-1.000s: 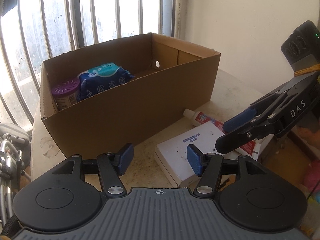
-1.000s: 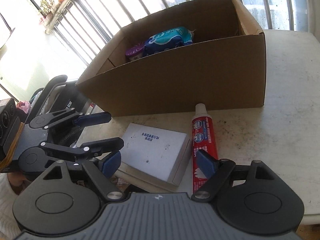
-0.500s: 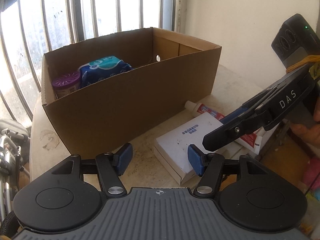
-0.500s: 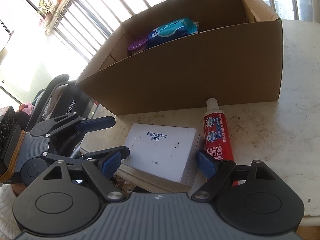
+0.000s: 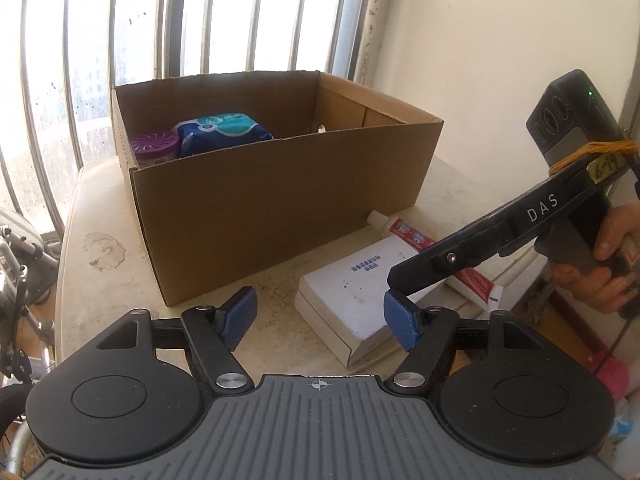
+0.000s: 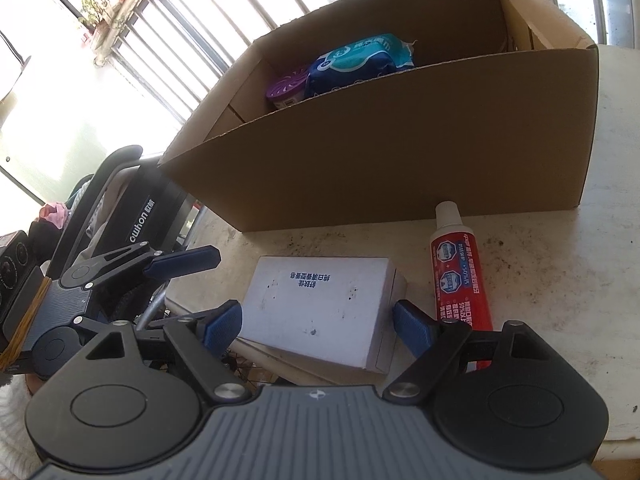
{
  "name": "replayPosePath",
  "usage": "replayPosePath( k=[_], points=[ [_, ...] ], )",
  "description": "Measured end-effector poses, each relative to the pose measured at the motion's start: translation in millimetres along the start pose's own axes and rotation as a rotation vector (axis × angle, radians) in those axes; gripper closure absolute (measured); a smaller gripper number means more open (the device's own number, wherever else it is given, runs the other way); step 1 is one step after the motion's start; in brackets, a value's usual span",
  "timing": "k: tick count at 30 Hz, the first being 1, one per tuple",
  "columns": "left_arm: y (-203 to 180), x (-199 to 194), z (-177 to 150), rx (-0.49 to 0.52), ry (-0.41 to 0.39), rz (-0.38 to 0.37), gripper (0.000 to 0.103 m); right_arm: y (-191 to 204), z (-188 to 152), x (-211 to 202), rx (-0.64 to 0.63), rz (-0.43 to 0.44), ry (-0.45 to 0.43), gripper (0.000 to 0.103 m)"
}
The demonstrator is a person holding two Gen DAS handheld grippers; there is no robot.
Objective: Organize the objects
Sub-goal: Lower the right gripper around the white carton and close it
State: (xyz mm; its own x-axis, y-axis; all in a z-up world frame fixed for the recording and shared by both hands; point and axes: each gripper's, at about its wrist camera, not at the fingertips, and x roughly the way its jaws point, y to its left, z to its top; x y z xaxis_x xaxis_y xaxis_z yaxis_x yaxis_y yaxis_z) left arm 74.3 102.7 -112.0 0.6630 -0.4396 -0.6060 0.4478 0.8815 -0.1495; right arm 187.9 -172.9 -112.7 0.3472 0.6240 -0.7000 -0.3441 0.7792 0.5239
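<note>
An open cardboard box (image 5: 280, 200) (image 6: 400, 152) stands on a pale table (image 5: 104, 216) and holds a purple air freshener (image 5: 154, 144) (image 6: 286, 88) and a blue wipes pack (image 5: 224, 130) (image 6: 360, 60). In front of it lie a white carton (image 5: 352, 280) (image 6: 320, 304) and a red toothpaste tube (image 5: 408, 232) (image 6: 460, 276). My right gripper (image 6: 318, 325) is open, its pads either side of the white carton without pressing it. One of its fingers (image 5: 440, 256) hangs over the carton. My left gripper (image 5: 320, 320) (image 6: 200, 284) sits left of the carton, jaws opening, nothing between them.
A barred window (image 5: 200, 20) runs behind the box and a cream wall (image 5: 480, 60) is on the right. A black folded stroller (image 6: 136, 220) and metal frame (image 5: 16, 260) stand off the table's left edge. A hand (image 5: 600, 264) holds the right gripper's handle.
My left gripper's jaws have widened and it has shifted towards the white carton. My right gripper has come closer over the carton, which now lies between its pads.
</note>
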Motion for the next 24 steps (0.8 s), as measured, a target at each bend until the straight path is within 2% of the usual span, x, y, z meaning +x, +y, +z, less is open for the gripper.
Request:
replayPosePath(
  k=[2,12,24],
  points=[
    [-0.2,2.5,-2.8,0.004,0.024,-0.003,0.027,-1.2,0.8,0.2,0.010,0.006,0.002,0.017],
    [-14.6,21.3,-4.1,0.093,0.045,-0.032,0.027,1.2,4.9,5.7,-0.011,-0.023,0.007,0.019],
    [-18.3,46.1,-10.7,0.122,0.059,-0.036,0.029,0.9,7.9,15.0,-0.003,-0.032,0.005,0.019]
  ],
)
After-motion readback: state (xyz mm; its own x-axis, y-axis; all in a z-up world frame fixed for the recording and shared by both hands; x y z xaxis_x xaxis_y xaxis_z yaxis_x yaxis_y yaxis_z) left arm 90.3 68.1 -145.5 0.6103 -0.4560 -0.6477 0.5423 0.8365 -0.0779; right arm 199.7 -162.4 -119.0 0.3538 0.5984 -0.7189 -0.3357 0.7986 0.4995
